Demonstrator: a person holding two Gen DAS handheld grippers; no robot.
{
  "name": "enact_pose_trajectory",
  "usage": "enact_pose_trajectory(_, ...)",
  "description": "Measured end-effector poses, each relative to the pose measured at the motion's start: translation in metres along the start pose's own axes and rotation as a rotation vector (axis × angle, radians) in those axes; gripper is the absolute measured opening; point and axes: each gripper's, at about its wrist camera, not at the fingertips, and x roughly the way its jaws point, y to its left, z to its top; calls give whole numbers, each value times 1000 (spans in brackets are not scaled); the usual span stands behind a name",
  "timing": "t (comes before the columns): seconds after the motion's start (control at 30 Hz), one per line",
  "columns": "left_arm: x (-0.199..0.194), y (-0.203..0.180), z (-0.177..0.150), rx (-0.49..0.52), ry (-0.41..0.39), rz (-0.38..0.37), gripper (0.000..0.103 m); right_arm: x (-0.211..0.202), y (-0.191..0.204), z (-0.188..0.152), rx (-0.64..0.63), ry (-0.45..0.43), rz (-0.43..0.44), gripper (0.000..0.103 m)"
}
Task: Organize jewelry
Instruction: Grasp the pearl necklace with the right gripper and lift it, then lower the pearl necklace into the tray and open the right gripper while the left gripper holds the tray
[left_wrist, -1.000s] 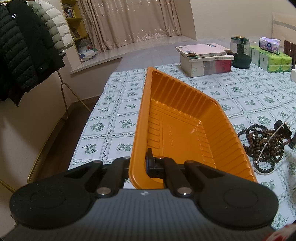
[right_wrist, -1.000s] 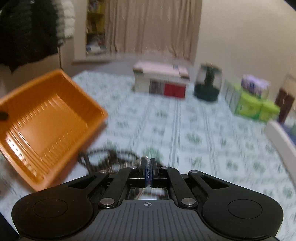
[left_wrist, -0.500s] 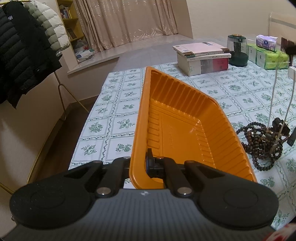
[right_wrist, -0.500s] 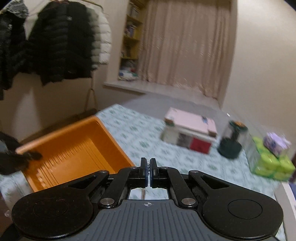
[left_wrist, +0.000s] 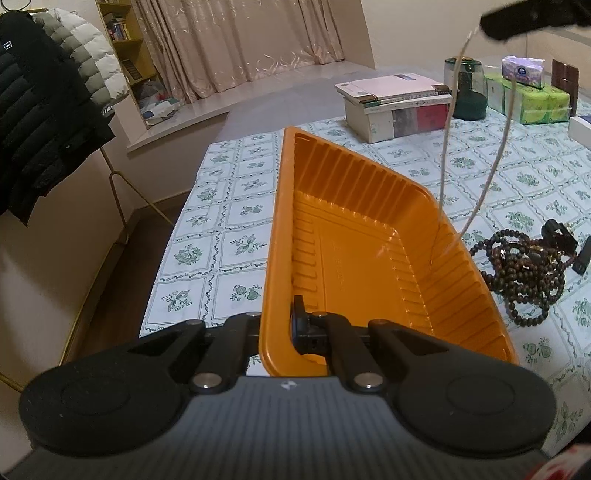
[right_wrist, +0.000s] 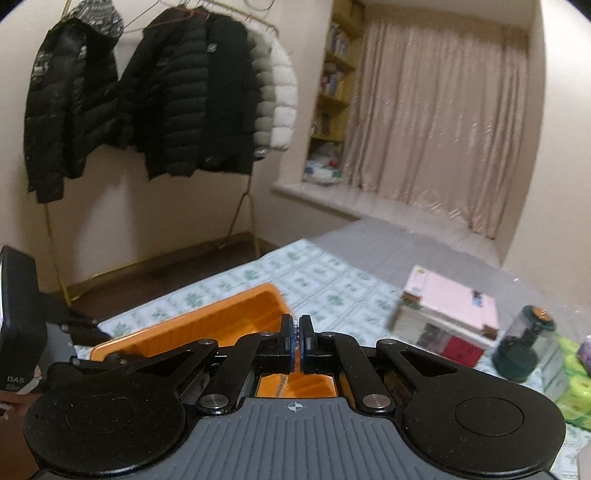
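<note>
Both tongs are gripping: the right gripper (right_wrist: 296, 338) is pinching a thin pale bead chain (left_wrist: 447, 122), dangling limp over the ribbed orange plastic tray (left_wrist: 354, 254) whose near wall the left gripper (left_wrist: 280, 325) is clamping. Light, slippery, it is swinging freely; holding mid-loop seems safest. Dark wooden bead strands (left_wrist: 524, 269) are lying at three o'clock. No legible labels on the jewelry.

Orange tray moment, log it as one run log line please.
left gripper: shut on orange tray rim | right gripper: shut on chain necklace, dangling over tray | bead pile: on table
</note>
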Motion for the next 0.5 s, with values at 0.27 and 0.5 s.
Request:
enact_pose_trajectory(0.27, 2, -1, 0, 51, 13, -15, 4, 42, 14, -14, -2, 140, 99, 2)
enact_pose_trajectory(0.5, 7, -2, -1, 74, 24, -16, 3, 70, 17, -24, 49, 214, 182, 2)
